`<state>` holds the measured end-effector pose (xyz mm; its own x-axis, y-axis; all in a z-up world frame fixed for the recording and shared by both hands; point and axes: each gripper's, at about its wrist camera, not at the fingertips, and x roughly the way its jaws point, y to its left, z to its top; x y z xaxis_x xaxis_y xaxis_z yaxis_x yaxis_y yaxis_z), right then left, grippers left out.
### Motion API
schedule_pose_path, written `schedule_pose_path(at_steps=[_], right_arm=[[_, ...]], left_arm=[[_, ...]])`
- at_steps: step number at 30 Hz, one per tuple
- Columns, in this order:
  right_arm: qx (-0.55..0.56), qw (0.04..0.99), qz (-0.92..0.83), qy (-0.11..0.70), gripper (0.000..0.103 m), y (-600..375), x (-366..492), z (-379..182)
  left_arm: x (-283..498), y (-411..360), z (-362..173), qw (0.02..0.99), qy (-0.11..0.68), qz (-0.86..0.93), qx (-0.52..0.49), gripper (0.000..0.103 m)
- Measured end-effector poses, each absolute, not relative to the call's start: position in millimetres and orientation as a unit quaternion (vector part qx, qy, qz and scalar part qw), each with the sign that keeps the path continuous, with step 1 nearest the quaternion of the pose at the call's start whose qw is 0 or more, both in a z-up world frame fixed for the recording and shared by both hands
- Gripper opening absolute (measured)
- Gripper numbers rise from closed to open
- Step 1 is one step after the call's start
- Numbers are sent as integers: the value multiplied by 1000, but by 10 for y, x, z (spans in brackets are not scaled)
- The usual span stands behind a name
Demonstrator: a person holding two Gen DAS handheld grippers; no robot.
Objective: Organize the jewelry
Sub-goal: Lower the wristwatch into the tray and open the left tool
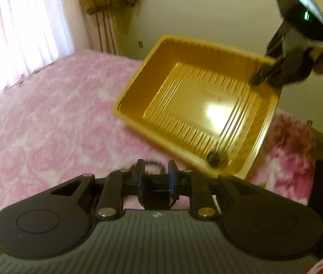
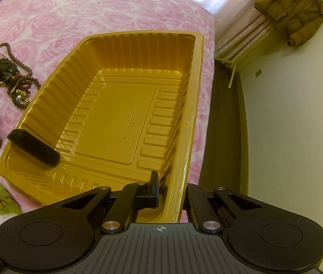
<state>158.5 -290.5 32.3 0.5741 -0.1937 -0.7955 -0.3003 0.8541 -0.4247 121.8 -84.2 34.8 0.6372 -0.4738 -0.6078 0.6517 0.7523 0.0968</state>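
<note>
Your right tongs are clamped on the near right rim of the gold tray, one finger inside the wall and one outside, steadying it. Your left tongs stand only narrowly parted; something dark shows between the fingers, but blur hides whether the pads press on it or what it is. A beaded strand peeks just beyond the tips.

I judge you are mid-transfer, carrying pieces from the pile to the tray. The bead pile lies on the pink bed cover, just left of the tray's left wall. One black oblong piece already rests in the tray's near left corner.

Next, clear the ribbed wall before lowering. The tray's right rim sits close to the bed's edge, so don't push rightward; the floor of the tray is otherwise open.
</note>
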Motion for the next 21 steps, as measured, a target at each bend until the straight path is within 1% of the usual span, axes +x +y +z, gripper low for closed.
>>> schedule_pose_path(at_steps=[10, 16, 21], right_arm=[[-272, 846, 33, 458, 5, -2920, 1575, 329], [-270, 845, 35, 460, 5, -2940, 1595, 331], [-269, 845, 37, 461, 5, -2955, 1605, 340]], left_arm=[[1342, -1366, 630, 892, 245, -355, 133, 19], [1445, -1663, 555, 884, 253, -370, 133, 19], [1498, -1768, 434, 877, 267, -375, 137, 19]])
